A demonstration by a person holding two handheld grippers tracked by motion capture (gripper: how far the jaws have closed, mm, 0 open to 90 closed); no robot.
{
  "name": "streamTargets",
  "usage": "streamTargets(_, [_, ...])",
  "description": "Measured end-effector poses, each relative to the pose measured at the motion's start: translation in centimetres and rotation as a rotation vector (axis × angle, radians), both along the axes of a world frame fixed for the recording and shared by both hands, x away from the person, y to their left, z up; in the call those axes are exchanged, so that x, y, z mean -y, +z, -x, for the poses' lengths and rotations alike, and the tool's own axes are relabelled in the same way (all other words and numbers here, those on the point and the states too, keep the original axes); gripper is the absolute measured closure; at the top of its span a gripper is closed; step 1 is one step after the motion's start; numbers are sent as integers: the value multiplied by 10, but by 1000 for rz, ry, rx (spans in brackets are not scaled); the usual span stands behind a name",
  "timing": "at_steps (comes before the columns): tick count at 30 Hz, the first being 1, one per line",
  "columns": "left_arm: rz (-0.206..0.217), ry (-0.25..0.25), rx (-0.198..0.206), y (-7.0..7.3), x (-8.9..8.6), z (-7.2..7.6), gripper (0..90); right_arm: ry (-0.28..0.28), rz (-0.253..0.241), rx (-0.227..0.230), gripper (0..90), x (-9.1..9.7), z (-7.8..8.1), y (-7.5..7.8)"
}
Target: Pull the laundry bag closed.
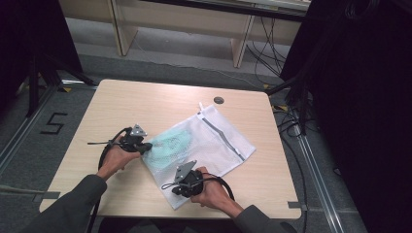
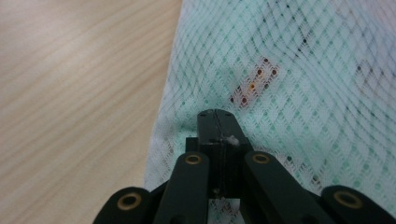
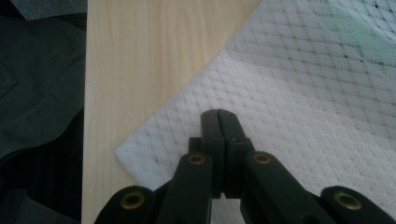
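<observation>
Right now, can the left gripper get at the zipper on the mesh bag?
Probably yes. The left gripper, jaws shut, sits over the mesh bag's near-left edge; the zipper runs along the far side, with bare netting between and nothing blocking. The right gripper is at the near corner.

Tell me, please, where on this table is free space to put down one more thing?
The far left part of the table, beyond the left claw and beside the mesh bag, is bare. The right strip between the bag and the table edge is bare too. A small dark disc lies near the far edge. The near middle is crowded by the bag and both claws, right one.
</observation>
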State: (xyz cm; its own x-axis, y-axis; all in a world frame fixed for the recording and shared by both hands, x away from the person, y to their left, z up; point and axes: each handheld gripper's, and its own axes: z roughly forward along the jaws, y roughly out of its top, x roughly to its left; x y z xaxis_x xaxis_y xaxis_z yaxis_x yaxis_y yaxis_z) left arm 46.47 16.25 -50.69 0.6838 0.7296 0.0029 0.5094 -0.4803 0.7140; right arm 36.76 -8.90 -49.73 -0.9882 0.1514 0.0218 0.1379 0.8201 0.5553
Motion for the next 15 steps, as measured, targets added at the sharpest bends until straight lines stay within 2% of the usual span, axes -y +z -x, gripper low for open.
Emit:
streamTargets(3, [-19,-13,29,5,1,3,896,-13,1,-8,900,-2,2,0])
streamTargets(5, [-12,-22,41,9,2,6,896,10,-2,4,900,-1,0,0])
streamTargets(6, [-3,-21,48,11,3,8,896,-26,4,-24,900,-1,3,1])
streamTargets(7, [18,-20,55,13,5,12,896,-25,-27,-20,900,3,-1,3])
streamTargets(10, [65,-36,52,19,8,23,896,-30,-47,-1,900,8,-6,8])
streamTargets(11, [115,-44,47,25,9,32,896,-85,-58,-5,900,17,-10,14])
streamTargets(12, [115,-44,47,25,9,32,896,-85,-58,-5,900,17,-10,14])
streamTargets(13, [142,-50,51,28,9,36,896,-90,-68,10,900,22,-15,16])
streamTargets(14, [201,-34,42,29,10,40,895,-104,-75,24,900,28,-20,17])
streamTargets(15, [229,-41,22,31,9,43,895,-118,-77,29,900,34,-24,18])
